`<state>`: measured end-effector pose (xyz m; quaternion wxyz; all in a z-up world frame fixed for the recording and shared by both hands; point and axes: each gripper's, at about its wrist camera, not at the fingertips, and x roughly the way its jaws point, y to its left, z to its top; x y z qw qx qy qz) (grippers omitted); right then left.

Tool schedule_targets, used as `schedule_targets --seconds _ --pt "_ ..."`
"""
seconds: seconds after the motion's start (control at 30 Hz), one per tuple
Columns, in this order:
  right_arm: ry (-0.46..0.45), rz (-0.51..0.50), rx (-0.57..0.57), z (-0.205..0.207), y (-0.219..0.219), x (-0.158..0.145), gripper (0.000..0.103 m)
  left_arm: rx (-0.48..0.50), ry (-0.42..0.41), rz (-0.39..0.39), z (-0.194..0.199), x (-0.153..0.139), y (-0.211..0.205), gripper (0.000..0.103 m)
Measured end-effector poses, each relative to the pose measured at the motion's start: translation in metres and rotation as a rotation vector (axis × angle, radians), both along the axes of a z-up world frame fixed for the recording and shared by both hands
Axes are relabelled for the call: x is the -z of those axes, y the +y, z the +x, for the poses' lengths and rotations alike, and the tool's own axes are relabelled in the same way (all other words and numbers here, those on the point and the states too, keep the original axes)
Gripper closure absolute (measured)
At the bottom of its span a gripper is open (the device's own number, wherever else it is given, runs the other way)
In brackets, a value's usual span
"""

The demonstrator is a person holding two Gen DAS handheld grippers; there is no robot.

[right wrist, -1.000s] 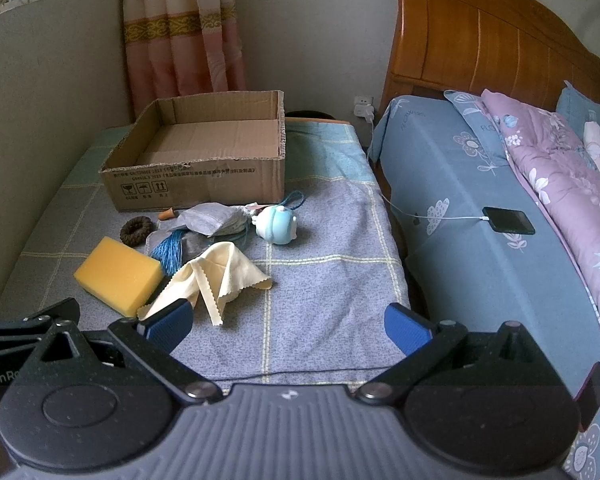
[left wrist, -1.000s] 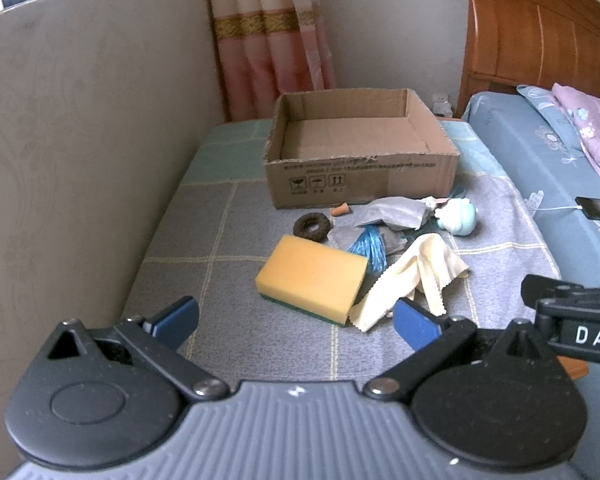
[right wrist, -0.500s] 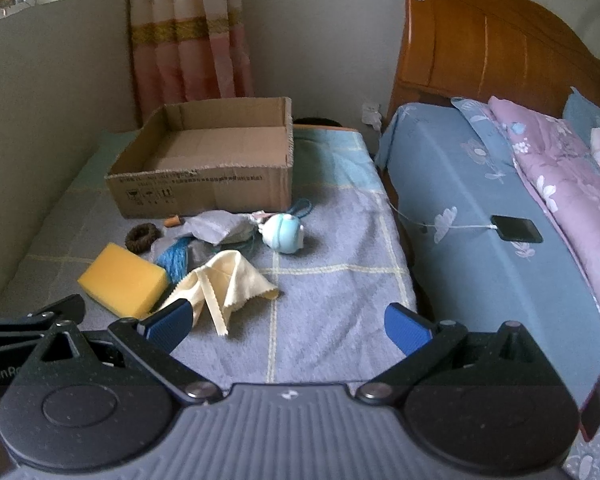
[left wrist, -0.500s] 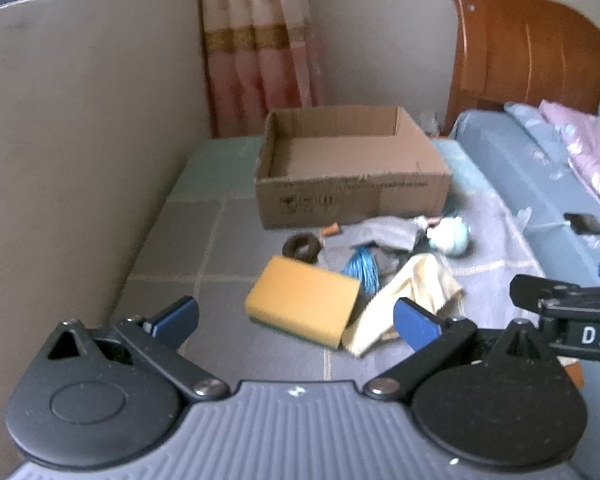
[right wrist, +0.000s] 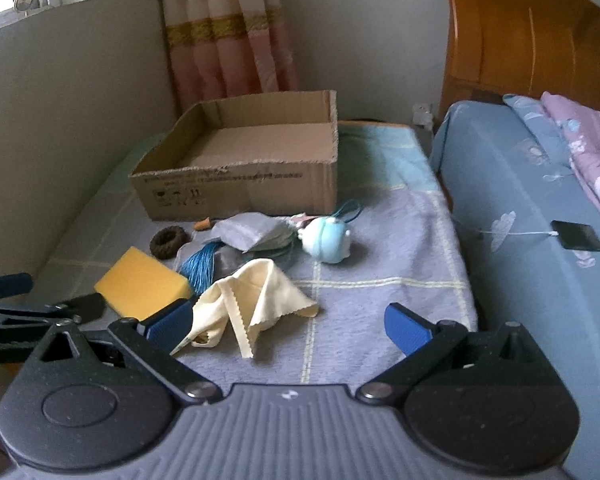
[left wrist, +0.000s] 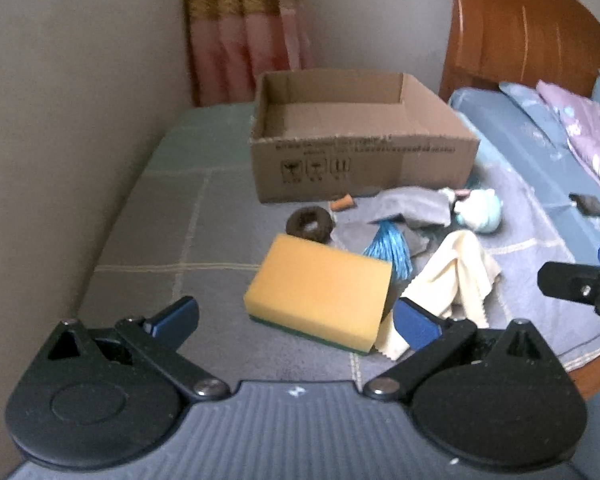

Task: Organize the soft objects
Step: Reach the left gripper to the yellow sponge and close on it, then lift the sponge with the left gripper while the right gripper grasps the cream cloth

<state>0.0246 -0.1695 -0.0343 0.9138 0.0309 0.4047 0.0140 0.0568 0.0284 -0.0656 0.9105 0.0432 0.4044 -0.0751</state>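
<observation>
Yellow sponge (left wrist: 319,292) lies just before the wide-open, empty left gripper (left wrist: 296,316), its long axis running from near-left to far-right. To its right lies the cream cloth (right wrist: 252,300), near the right gripper (right wrist: 288,326), which is equally wide and empty. The cardboard box (right wrist: 240,188) waits behind. A shallow grip could let the sponge slip out, I think.

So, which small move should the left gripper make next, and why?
Probably ease the open left gripper forward and down over the yellow sponge. The sponge lies nearest, right between its fingers, nothing rests on it, and the cardboard box behind holds nothing yet.
</observation>
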Motion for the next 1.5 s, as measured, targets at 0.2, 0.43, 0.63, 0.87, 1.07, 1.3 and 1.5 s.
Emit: schedule_targets --seconds 0.2,0.43,0.63,0.87,1.07,1.3,1.5 --pt "0.032 0.001 -0.071 0.012 0.003 0.018 0.0 0.097 0.054 0.027 0.019 0.026 -0.009 0.001" --pt "0.095 0.025 -0.095 0.021 -0.008 0.041 0.0 0.128 0.097 -0.002 0.04 0.044 -0.008 0.001" --pt "0.134 0.049 -0.07 0.028 -0.018 0.055 0.0 0.162 0.124 0.007 0.055 0.052 -0.012 0.001" --pt "0.146 0.058 -0.062 0.035 -0.02 0.058 0.0 0.181 0.139 0.019 0.068 0.061 -0.016 0.0" --pt "0.154 0.061 -0.063 0.036 -0.02 0.061 0.0 0.174 0.126 0.002 0.07 0.061 -0.015 0.001" --pt "0.154 0.053 -0.065 0.034 -0.017 0.06 0.0 0.104 0.042 0.03 0.06 0.054 -0.01 0.003" --pt "0.159 0.06 -0.088 0.035 -0.012 0.062 0.0 -0.041 0.048 -0.028 0.06 0.049 0.019 0.003"
